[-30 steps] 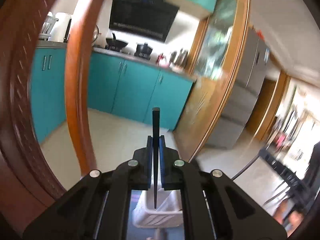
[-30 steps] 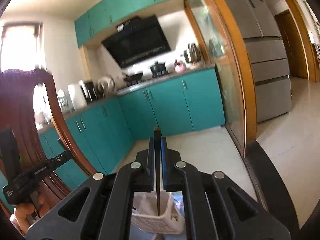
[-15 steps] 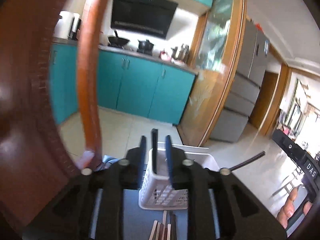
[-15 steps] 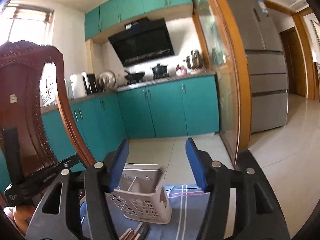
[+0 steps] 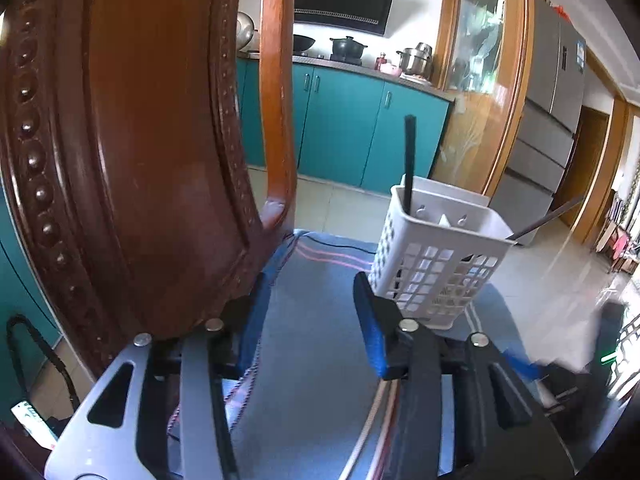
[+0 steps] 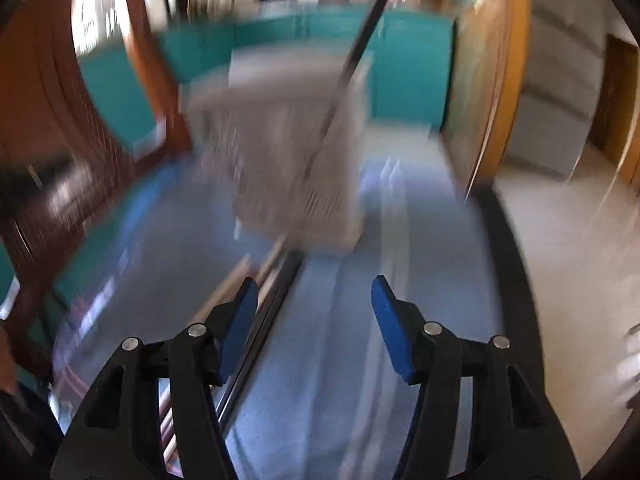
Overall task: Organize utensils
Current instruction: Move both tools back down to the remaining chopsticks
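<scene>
Now | left gripper [image 5: 312, 320] wide, empty | right gripper [image 6: 312, 316] wide, empty | basket [image 6: 288, 152] motion-blurred

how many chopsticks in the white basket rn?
2. One black chopstick stands upright in the far-left corner of the white basket; the other chopstick leans out over its right rim. Shorter ones may be hidden inside.

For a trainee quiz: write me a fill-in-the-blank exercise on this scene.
1. The white basket stands on a ____ striped cloth.
2. The left gripper is ____.
3. A black chopstick stands in the basket's ____ corner.
4. The kitchen cabinets are ____.

Answers: blue; open; left; teal
</scene>
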{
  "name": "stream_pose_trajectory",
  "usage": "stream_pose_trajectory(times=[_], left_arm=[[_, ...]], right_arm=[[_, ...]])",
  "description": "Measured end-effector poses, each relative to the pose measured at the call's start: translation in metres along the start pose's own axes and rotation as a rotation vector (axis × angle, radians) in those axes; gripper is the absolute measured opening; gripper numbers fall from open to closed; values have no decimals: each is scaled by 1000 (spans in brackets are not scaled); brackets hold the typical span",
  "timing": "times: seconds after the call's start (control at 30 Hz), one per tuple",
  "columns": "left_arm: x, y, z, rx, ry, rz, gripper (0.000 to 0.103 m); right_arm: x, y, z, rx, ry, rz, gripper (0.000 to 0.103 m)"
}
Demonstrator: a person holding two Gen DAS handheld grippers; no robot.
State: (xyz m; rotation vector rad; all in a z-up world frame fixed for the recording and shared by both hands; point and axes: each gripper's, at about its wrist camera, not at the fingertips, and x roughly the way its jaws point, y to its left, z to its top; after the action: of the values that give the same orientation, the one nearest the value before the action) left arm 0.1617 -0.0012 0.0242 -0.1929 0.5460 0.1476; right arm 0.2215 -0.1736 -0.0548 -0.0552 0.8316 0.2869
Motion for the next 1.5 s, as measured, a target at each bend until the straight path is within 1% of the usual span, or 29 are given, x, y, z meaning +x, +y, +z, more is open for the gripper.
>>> stream_pose_trajectory(times=[0.03, 0.1, 0.13, 0.23, 0.4, 0.5, 0.57, 0.67, 0.77, 0.87, 0.93, 1.07, 1.1, 1.13, 1.17, 1.23, 1.37, 1.5], left_arm=[[0, 2, -1, 0, 5, 2, 49], [3, 5, 0, 3, 20, 8, 51], [4, 5, 0, 6, 29, 10, 51], [11, 4, -2, 8, 59, 17, 53], [13, 8, -3, -5, 83, 22, 57], [15, 6, -4, -4, 89, 17, 57], [17, 4, -6, 3, 94, 17, 57], [21, 0, -10, 23, 112, 19, 57], [25, -3, -14, 40, 134, 19, 57], [29, -5, -20, 52, 157, 20, 59], [32, -7, -24, 58, 176, 15, 59], [39, -12, -32, 68, 223, -2, 59], [41, -14, -35, 74, 236, -8, 59], [42, -15, -36, 78, 242, -11, 59], [43, -17, -38, 84, 248, -14, 60], [43, -19, -39, 90, 253, -16, 61], [43, -23, -43, 108, 269, -20, 64], [47, -28, -47, 120, 293, -28, 66]], right_arm=[[13, 5, -3, 2, 48, 10, 58], [31, 14, -6, 0, 107, 22, 58], [37, 19, -7, -7, 117, 20, 58], [47, 34, -7, -57, 127, -9, 58], [54, 40, -9, -28, 122, -9, 59], [53, 46, -12, -71, 106, -41, 58], [49, 48, -14, -76, 111, -27, 41], [44, 47, -15, -59, 141, -18, 36], [43, 36, -15, -19, 167, -9, 32], [35, 18, -17, 55, 196, 15, 31], [34, 11, -17, 92, 201, 19, 31], [29, -10, -21, 205, 187, 31, 30], [25, -15, -23, 233, 176, 40, 27], [22, -18, -23, 248, 163, 48, 14], [17, -21, -24, 262, 145, 52, 11], [10, -24, -25, 267, 130, 53, 10], [10, -22, -33, 255, 140, 36, 10], [19, -17, -32, 231, 149, 22, 11]])
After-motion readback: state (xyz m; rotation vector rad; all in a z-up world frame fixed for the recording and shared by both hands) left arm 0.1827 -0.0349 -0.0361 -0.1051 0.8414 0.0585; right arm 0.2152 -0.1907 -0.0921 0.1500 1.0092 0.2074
